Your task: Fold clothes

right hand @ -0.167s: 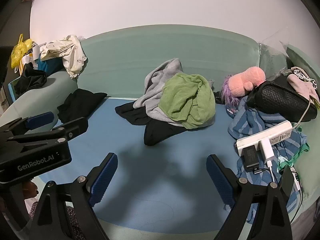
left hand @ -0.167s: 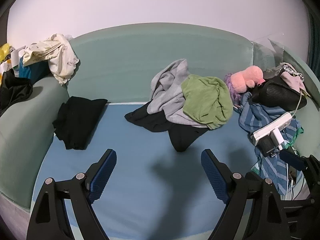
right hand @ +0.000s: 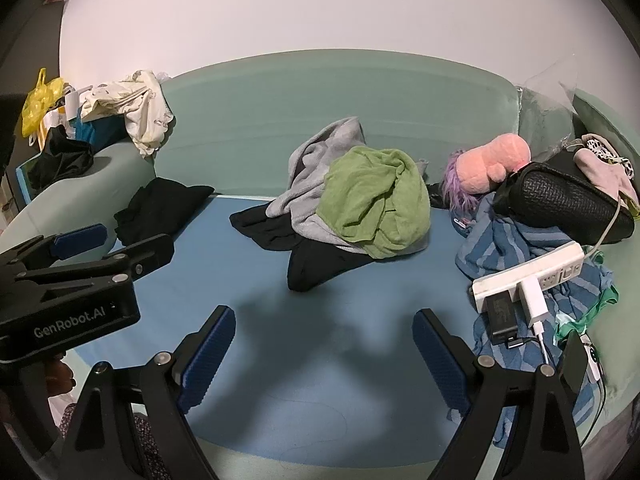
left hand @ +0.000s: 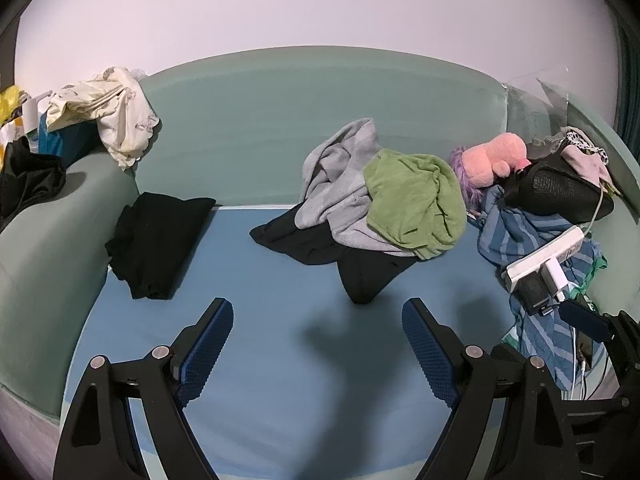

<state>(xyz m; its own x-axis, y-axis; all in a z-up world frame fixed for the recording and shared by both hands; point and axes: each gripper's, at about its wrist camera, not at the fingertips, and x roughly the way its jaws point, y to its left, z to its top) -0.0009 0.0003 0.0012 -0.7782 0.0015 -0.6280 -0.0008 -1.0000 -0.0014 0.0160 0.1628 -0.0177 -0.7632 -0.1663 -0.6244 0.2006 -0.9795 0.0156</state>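
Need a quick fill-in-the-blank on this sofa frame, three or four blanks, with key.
1. The green garment lies on top of a ____ garment.
2. Both the left gripper and the right gripper have their jaws ____, with nothing between them.
3. The plush toy beside the black bag is mostly ____.
4. The charger plugged into the power strip is ____.

Missing words: grey; open; pink; white

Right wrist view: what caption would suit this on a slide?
Open right gripper hovers over a blue sofa seat, facing a heap topped by a green garment.
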